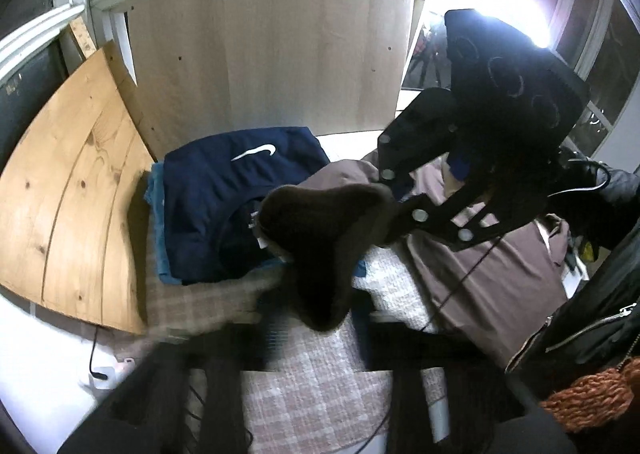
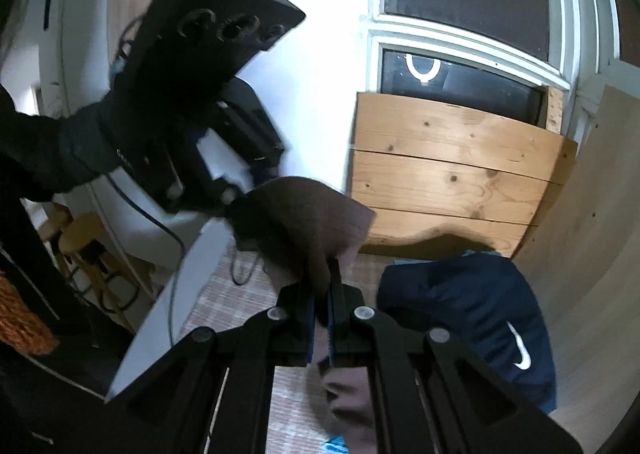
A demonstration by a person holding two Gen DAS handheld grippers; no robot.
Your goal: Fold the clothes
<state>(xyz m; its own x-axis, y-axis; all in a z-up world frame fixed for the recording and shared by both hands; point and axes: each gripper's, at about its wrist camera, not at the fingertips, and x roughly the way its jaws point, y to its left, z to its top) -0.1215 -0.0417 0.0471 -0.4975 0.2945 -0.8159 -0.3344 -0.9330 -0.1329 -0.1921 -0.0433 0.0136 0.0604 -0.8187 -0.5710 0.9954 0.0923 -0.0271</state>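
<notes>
Checked bedcover (image 1: 304, 386) below, navy shirt (image 1: 224, 190) folded beyond; brown cloth (image 2: 304, 222) stretches between both grippers, left gripper (image 2: 236, 200) and right gripper (image 2: 326, 294) each pinching an end.

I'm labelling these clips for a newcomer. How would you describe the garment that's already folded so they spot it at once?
Find the pine board leaning at the back of the checked surface. Just in front lies the folded navy top, on something light blue. Its white swoosh logo separates it from the brown cloth both grippers hold.
</notes>
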